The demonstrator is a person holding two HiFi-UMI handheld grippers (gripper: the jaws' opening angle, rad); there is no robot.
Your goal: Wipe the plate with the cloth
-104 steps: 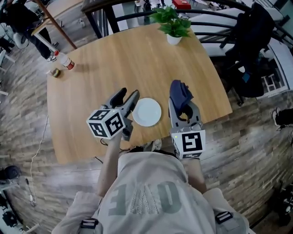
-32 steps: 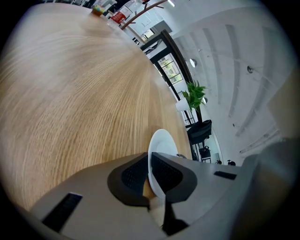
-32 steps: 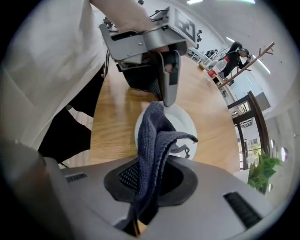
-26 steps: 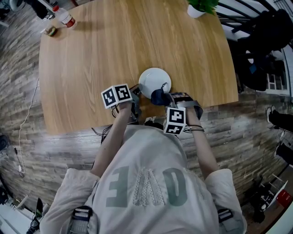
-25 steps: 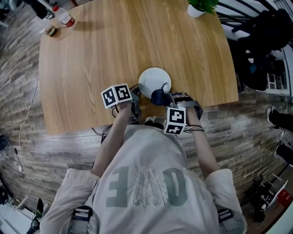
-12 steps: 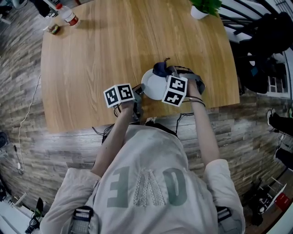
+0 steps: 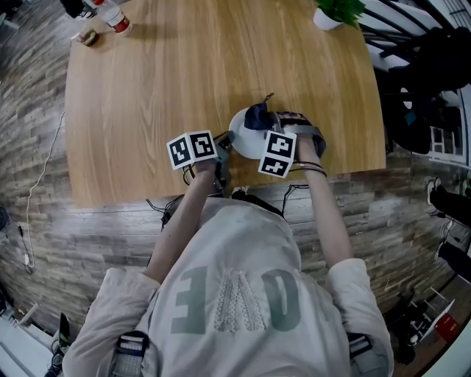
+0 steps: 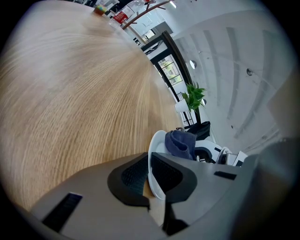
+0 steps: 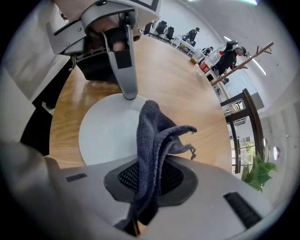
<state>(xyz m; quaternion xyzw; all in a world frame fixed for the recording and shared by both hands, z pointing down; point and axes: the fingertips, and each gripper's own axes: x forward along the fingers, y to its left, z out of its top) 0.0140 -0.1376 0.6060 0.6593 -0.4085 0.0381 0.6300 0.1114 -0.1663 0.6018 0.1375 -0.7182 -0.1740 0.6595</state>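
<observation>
The white plate (image 7: pixel 241 141) lies on the wooden table (image 7: pixel 162 88) near its front edge. My left gripper (image 7: pixel 223 144) is shut on the plate's near-left rim (image 8: pixel 153 161), which stands thin between its pads (image 8: pixel 129 176). My right gripper (image 7: pixel 259 124) points steeply down over the plate's far side, shut on a dark blue cloth (image 9: pixel 152 140). The cloth (image 7: pixel 255 115) sticks out past the jaws above the plate's face (image 9: pixel 105 133). Whether the cloth touches the plate I cannot tell. In the right gripper view the left gripper's finger (image 9: pixel 126 70) reaches the plate's far rim.
A potted plant (image 7: pixel 335 13) stands at the table's far right corner. At the far left are a bottle (image 7: pixel 114 16) and a small object (image 7: pixel 89 37). Dark chairs and bags (image 7: pixel 427 66) crowd the floor to the right. The table's front edge (image 7: pixel 221 193) runs just under my hands.
My right gripper carried the cloth from the plate's near side across to its far side, then eased back a little. The left gripper kept its hold on the rim without moving.
</observation>
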